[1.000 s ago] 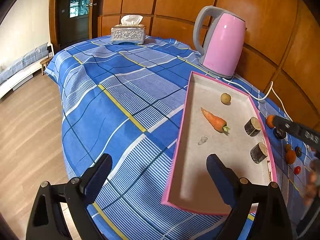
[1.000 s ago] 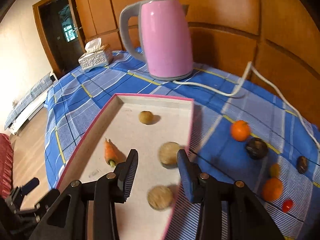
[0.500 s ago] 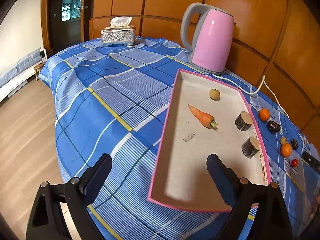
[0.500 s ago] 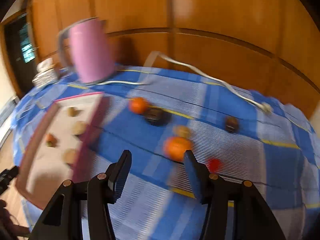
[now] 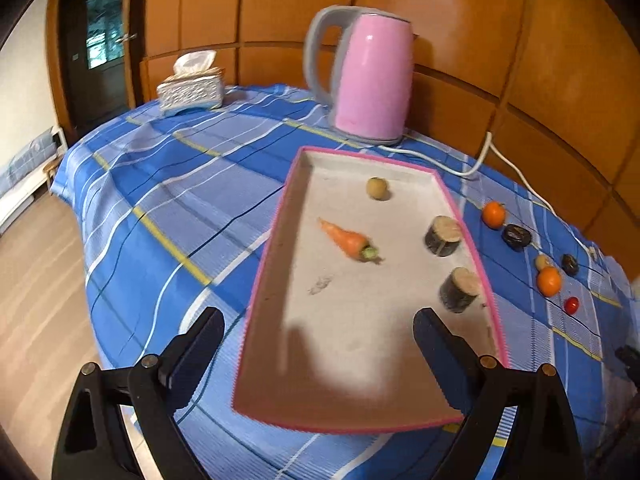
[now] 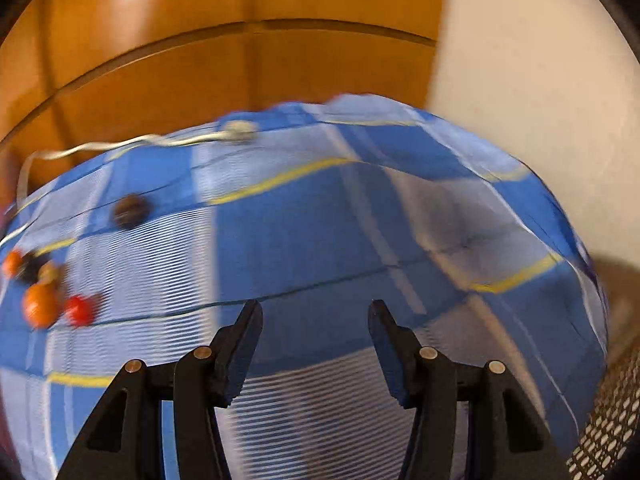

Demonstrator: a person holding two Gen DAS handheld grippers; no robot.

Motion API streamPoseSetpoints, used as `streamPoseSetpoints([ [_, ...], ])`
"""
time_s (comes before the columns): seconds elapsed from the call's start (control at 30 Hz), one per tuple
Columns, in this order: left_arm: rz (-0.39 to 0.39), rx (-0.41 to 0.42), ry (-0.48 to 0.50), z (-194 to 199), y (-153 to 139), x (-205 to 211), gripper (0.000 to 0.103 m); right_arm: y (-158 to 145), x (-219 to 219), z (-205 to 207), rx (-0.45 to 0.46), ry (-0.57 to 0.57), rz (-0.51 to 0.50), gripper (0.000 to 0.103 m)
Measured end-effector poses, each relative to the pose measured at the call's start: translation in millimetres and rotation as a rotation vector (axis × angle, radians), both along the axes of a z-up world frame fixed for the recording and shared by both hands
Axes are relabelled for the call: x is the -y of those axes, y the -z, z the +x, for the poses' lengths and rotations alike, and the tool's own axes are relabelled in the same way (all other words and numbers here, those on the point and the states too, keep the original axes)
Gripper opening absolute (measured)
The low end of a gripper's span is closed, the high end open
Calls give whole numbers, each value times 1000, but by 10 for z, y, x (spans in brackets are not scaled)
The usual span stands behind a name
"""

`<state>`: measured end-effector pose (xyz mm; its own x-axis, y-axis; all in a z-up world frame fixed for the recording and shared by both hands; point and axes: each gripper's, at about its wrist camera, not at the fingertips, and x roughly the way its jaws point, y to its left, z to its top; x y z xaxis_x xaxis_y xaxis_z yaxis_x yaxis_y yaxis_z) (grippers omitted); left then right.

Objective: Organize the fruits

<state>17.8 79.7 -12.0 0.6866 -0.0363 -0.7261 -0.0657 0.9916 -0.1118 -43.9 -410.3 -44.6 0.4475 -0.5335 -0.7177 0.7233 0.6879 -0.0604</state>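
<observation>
A pink-rimmed tray (image 5: pixel 264 272) lies on the blue checked cloth. In it are a carrot (image 5: pixel 347 239), a small tan fruit (image 5: pixel 377 188) and two wood log pieces (image 5: pixel 443 235) (image 5: pixel 459 289). My left gripper (image 5: pixel 316 344) is open and empty above the tray's near end. Right of the tray lie two oranges (image 5: pixel 493 213) (image 5: pixel 549 281), dark fruits (image 5: pixel 517 236) and a small red fruit (image 5: pixel 571 305). My right gripper (image 6: pixel 315 332) is open and empty over bare cloth; an orange (image 6: pixel 39 305) and the red fruit (image 6: pixel 79 309) lie blurred to its far left.
A pink kettle (image 5: pixel 372 88) stands behind the tray, its white cord (image 5: pixel 516 172) trailing right across the cloth. A tissue box (image 5: pixel 190 90) sits at the far left corner. Wood panelling backs the table. The cloth's right edge (image 6: pixel 576 240) drops off near a white wall.
The right gripper has swung right, away from the tray and past the loose fruits, and opened wider. The left gripper has shifted left and back slightly, still open.
</observation>
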Motion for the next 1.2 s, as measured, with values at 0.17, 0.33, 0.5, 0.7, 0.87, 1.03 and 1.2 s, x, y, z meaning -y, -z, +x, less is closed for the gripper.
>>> streamPoseSetpoints([
  [0.17,4,29,91,118,-192,258,96,177,140,-80,-17,82,39,57],
  [0.33,0,46,195,322,-330,618,96,193,62,-75,-8,73,6,64],
  [0.5,-24,44,295,519,-406,947,96,226,51,-72,-7,72,4,72],
  [0.7,-78,-24,365,925,-379,1273,79,254,74,-40,-5,74,5,75],
  [0.87,-103,-77,407,1303,-314,1536,58,263,76,-29,-8,74,2,76],
  [1.03,-138,-145,399,1708,-183,1785,56,263,79,-29,-7,74,2,76],
  [1.2,-135,-192,354,2028,11,1970,66,263,80,-28,-8,73,1,76],
])
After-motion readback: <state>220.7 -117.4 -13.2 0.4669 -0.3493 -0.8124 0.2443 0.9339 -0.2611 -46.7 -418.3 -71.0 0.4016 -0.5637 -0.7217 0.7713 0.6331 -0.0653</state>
